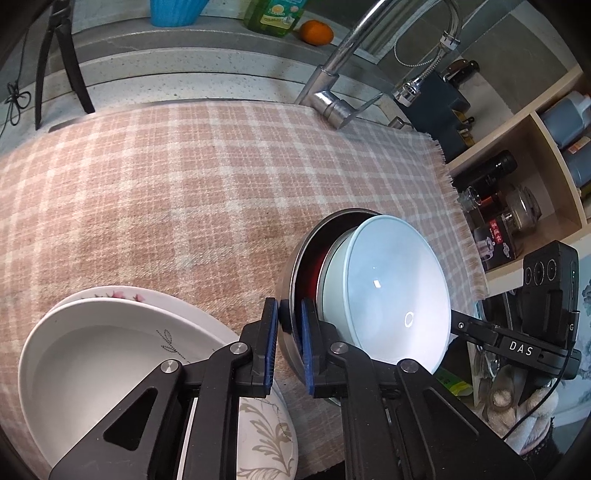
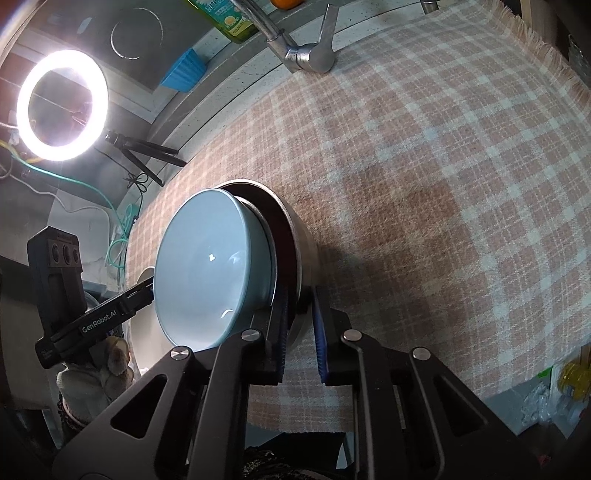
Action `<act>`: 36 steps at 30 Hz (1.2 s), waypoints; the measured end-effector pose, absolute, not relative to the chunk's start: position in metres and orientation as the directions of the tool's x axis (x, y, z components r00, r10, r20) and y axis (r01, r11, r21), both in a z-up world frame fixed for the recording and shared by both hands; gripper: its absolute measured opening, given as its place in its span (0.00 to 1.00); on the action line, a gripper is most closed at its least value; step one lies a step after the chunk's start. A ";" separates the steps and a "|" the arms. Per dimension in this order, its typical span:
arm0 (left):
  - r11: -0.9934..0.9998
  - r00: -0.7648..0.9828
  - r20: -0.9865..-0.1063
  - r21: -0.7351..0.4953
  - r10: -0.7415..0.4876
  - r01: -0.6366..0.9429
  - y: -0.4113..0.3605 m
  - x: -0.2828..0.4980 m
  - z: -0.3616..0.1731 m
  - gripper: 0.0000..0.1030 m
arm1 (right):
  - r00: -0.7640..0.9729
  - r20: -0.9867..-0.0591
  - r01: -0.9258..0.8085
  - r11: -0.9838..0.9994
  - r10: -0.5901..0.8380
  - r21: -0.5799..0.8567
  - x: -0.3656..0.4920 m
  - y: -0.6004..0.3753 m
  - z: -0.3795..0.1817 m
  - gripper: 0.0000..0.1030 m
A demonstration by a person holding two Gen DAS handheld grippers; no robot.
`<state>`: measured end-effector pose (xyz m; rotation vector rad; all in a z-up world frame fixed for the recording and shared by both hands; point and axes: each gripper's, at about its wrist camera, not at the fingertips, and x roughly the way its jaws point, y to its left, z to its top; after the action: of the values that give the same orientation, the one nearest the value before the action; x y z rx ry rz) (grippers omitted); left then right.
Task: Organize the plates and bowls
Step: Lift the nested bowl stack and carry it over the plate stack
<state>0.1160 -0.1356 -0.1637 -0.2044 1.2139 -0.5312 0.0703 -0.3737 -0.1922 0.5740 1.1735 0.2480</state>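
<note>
Left gripper (image 1: 289, 341) and right gripper (image 2: 300, 328) each pinch opposite rims of steel bowl (image 1: 295, 266), probably sharing the nested stack's weight.

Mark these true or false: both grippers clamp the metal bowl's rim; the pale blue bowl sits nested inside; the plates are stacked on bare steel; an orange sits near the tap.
1. Both the left gripper and the right gripper clamp the metal bowl rim. True.
2. The pale blue bowl is nested inside. True.
3. The plates are stacked on bare steel. False: they rest on the checked cloth.
4. An orange sits near the tap. True.
</note>
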 end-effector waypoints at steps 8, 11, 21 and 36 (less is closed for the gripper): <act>0.859 0.268 -0.826 -0.424 -0.496 0.286 -0.135 0.113 -0.154 0.08 | 0.393 -0.791 0.106 0.832 0.468 0.544 0.069 -0.375 -0.184 0.13; 0.859 0.279 -0.820 -0.425 -0.499 0.287 -0.135 0.111 -0.148 0.08 | 0.401 -0.788 0.102 0.832 0.467 0.545 0.068 -0.374 -0.178 0.14; 0.857 0.337 -0.792 -0.434 -0.510 0.277 -0.114 0.103 -0.122 0.08 | 0.426 -0.767 0.049 0.834 0.480 0.549 0.067 -0.359 -0.149 0.14; 0.877 0.435 -0.763 -0.445 -0.478 0.182 -0.047 0.074 -0.102 0.09 | 0.393 -0.746 -0.080 0.828 0.538 0.555 0.066 -0.296 -0.128 0.14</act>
<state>0.0740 -0.0468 -0.1015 -0.3173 1.0453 -0.4194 0.0659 -0.2961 -0.1275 0.4746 1.1055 0.4116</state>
